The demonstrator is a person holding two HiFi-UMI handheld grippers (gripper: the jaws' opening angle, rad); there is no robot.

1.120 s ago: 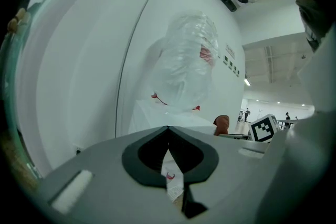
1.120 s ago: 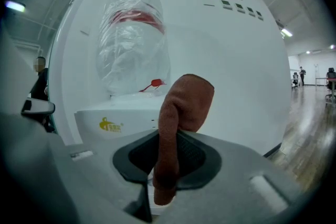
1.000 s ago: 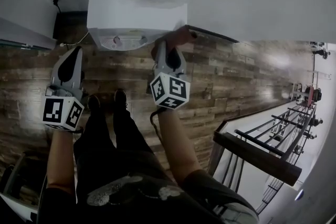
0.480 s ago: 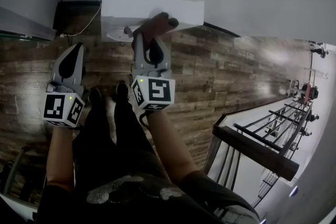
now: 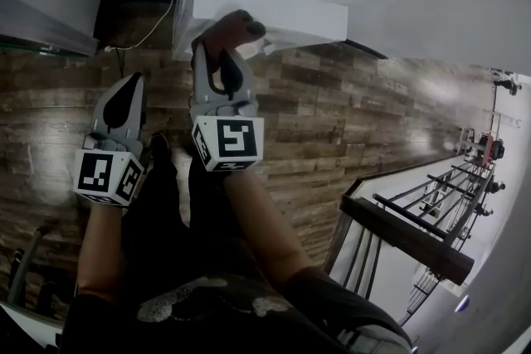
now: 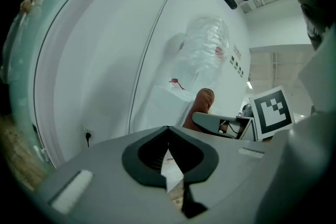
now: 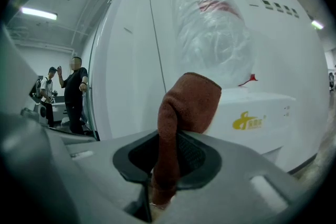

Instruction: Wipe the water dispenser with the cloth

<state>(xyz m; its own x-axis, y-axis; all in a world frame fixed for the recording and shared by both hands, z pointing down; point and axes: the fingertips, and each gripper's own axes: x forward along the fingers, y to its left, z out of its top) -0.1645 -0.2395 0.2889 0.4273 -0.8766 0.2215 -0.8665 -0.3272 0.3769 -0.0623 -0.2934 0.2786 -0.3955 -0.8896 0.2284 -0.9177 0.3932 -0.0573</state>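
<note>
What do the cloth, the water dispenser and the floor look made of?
Cloth: brown, fuzzy nap, likely terry or microfibre; it folds softly in the right hand-held gripper. Water dispenser: smooth white casing with sheen, probably plastic. Floor: planks with wood grain; real wood or laminate cannot be told.

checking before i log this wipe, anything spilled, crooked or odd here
Nothing stands out. The water dispenser stands upright, no spill shows on the wood floor, and the brown cloth sits clamped in the right gripper.
</note>
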